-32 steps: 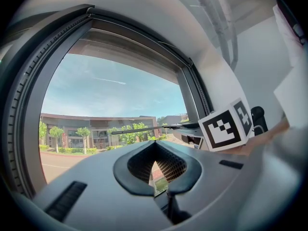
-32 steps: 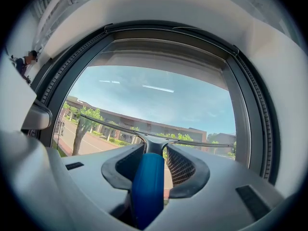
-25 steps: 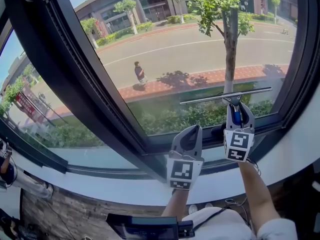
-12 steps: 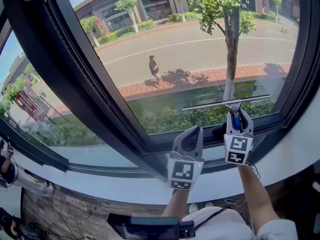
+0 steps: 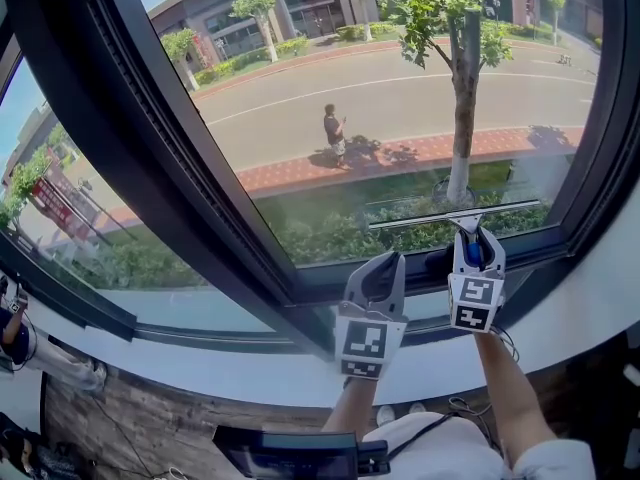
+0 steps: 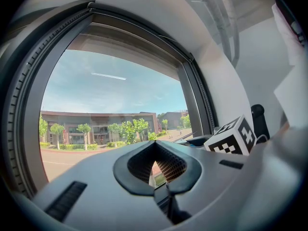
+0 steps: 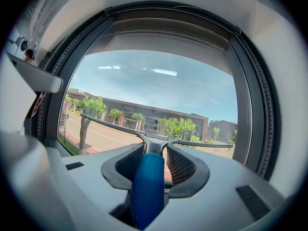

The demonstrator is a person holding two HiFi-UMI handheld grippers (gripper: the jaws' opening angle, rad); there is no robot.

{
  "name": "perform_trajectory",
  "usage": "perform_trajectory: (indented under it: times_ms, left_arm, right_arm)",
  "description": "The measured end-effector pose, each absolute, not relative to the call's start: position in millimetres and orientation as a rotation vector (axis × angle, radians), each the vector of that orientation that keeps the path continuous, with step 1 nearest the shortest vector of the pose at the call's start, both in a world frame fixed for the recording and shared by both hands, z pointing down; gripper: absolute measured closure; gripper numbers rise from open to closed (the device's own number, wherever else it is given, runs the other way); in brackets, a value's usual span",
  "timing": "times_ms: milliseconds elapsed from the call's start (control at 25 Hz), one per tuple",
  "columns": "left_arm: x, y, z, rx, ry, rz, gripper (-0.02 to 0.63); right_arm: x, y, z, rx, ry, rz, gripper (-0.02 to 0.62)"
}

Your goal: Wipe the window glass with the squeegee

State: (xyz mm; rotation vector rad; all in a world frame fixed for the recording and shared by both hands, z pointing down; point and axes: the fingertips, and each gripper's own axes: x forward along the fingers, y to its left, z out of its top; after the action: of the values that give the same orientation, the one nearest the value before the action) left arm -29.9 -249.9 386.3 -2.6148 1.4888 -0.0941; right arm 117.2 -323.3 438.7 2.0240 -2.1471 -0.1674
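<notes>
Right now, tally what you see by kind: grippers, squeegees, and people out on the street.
Grippers: 2, the left gripper shut and empty, the right gripper shut on the handle
Squeegees: 1, the squeegee with its blade on the glass
People outside: 1, the pedestrian by the road
Total: 4

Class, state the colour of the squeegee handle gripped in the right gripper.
Blue. The squeegee handle shows best in the right gripper view.

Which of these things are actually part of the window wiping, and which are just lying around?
In use:
squeegee
window glass
right gripper, shut on the squeegee

Just about:
left gripper, shut on nothing
dark device below the sill
</notes>
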Motion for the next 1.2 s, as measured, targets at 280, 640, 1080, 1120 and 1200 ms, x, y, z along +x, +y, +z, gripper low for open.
perform_trajectory:
  times_ms: [280, 640, 1080, 1120, 1200]
  left_arm:
    - [-31.3, -250.0, 391.0, -2.617, 1.495, -0.098, 0.604]
    - [-36.9, -252.9, 399.3, -2.619, 1.501, -0.109, 0.604]
    - [-36.9, -254.0, 404.7, -2.628, 1.510, -0.118, 0.604]
    - [-37.1, -254.0, 404.6, -2.629, 1.510, -0.120, 0.604]
    - [-37.1, -253.8, 404.8, -2.630, 1.510, -0.122, 0.604]
  right_arm:
    - [119.3, -322.6, 453.1, 2.012, -2.138, -0.140, 0.446]
    - [117.6, -325.6, 476.4, 1.986, -2.119, -0.099, 0.446]
    - [118.8, -325.4, 487.6, 1.970, -2.116, -0.077, 0.446]
    - [118.6, -325.3, 488.0, 1.966, -2.112, -0.079, 0.446]
    - [119.5, -324.8, 490.8, 1.964, -2.109, -0.065, 0.446]
